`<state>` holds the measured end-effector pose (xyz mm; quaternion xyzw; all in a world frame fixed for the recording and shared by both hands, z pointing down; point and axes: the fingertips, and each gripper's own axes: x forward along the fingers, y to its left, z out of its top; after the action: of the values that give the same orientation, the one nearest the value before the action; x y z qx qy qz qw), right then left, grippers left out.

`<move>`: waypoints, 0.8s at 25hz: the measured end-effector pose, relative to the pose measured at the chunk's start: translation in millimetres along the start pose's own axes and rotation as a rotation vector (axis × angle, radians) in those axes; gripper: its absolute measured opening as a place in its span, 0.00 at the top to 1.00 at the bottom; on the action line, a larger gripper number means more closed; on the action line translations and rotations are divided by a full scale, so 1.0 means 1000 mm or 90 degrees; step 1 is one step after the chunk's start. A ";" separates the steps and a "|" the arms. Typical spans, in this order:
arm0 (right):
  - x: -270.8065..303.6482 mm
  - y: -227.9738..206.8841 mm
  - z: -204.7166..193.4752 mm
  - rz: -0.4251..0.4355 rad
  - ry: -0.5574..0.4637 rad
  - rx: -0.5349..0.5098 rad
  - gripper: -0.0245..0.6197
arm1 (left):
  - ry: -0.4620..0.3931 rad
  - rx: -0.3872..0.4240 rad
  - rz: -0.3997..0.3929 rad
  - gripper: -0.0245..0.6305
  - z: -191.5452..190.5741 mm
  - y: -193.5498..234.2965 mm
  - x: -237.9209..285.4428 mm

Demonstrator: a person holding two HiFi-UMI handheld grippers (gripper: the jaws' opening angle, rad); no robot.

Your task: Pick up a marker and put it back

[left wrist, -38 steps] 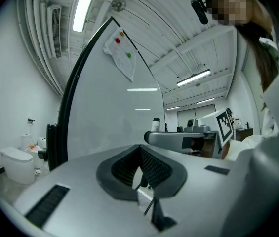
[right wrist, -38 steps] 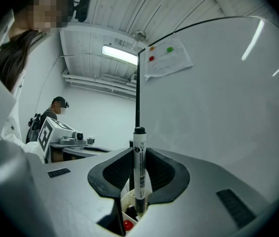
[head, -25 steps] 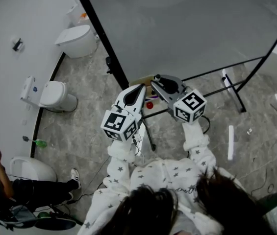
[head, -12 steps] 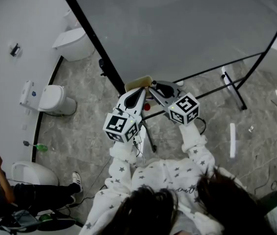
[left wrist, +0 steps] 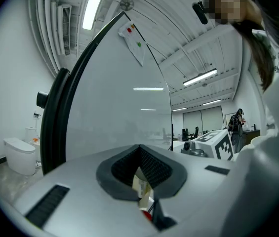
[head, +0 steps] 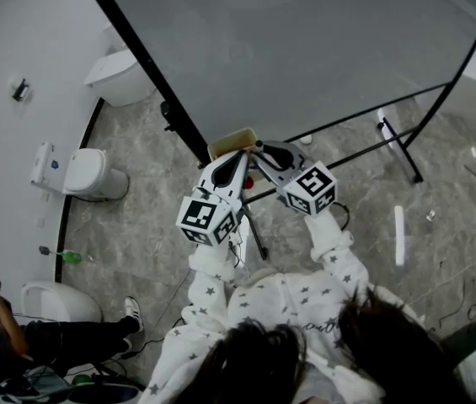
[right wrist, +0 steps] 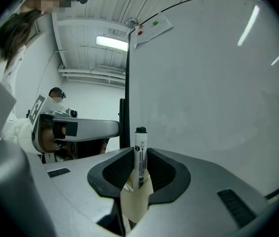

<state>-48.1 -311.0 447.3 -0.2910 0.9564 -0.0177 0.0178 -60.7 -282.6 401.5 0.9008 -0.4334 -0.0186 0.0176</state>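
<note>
A white marker (right wrist: 140, 158) with a black cap stands upright between the jaws of my right gripper (right wrist: 140, 149), which is shut on its barrel. In the head view that gripper (head: 259, 147) points at the lower left corner of the whiteboard (head: 305, 49), just beside a cream-coloured holder (head: 231, 140). My left gripper (head: 244, 153) lies close beside it, its tips nearly touching the right one. In the left gripper view its jaws (left wrist: 140, 149) meet at the tip with nothing held; the cream holder (left wrist: 141, 184) and something red (left wrist: 148, 212) show below through the gap.
The board's black frame (head: 149, 74) runs diagonally, and its stand legs (head: 398, 146) cross the marble floor. Two toilets (head: 82, 171) (head: 120, 78) stand along the left wall. A person (head: 18, 335) sits at the lower left.
Both grippers have drifted a little up and left towards the board's lower corner. The right gripper has closed in on the left one.
</note>
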 end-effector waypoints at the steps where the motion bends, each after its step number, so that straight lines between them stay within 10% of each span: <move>1: 0.000 0.000 0.000 -0.001 0.002 -0.003 0.83 | 0.000 0.000 0.000 0.96 0.001 -0.001 0.000; 20: -0.037 0.008 0.071 -0.027 -0.048 -0.029 0.75 | -0.028 -0.002 -0.025 0.96 0.050 -0.025 0.000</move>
<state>-18.6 -285.9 377.2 -0.3120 0.9488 0.0151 0.0469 -43.2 -267.5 350.1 0.9086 -0.4156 -0.0393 0.0092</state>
